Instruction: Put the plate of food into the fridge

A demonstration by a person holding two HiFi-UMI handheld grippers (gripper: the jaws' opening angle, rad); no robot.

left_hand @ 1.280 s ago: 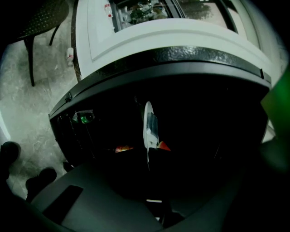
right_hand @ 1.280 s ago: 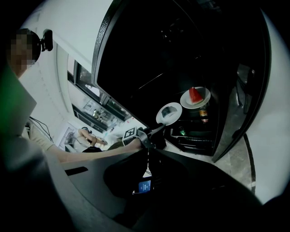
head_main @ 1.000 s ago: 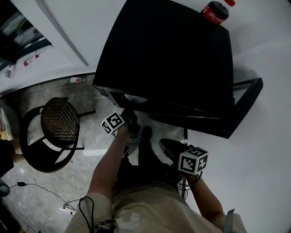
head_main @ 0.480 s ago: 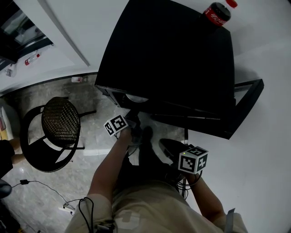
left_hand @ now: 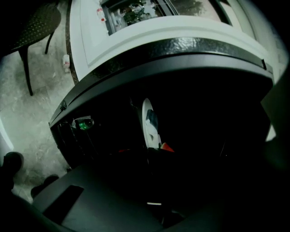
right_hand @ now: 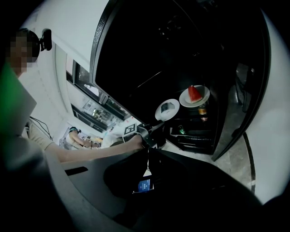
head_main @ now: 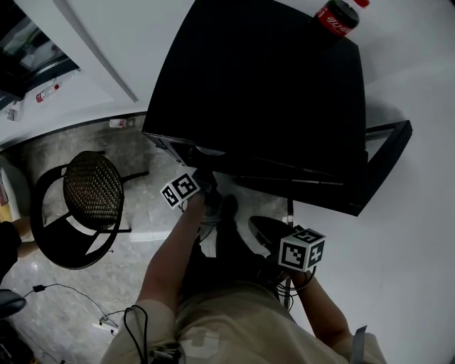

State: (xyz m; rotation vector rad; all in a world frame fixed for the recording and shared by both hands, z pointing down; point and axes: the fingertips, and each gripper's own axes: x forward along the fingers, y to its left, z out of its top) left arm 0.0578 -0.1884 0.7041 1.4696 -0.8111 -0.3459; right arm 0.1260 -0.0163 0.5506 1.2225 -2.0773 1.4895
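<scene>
Fridge [head_main: 270, 92] gapes dark; left gripper [left_hand: 152, 152], fingers just closed, pinches the stiff, slick, breakable plate [left_hand: 146, 120] by its nearest rim; right gripper [right_hand: 147, 154] fingers meet, empty.

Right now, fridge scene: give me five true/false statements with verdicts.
1. A dark cola bottle with a red label stands on top of the black fridge. True.
2. The fridge's door is shut. False: it hangs open.
3. A white plate with a red watermelon slice sits on a shelf inside. True.
4. The right gripper holds the round white plate of food. False: its jaws are together on nothing. The left gripper has that plate's rim between its jaws, which have just been closing.
5. The black woven-seat chair stands beside the open door. False: it stands at the fridge's other side.
</scene>
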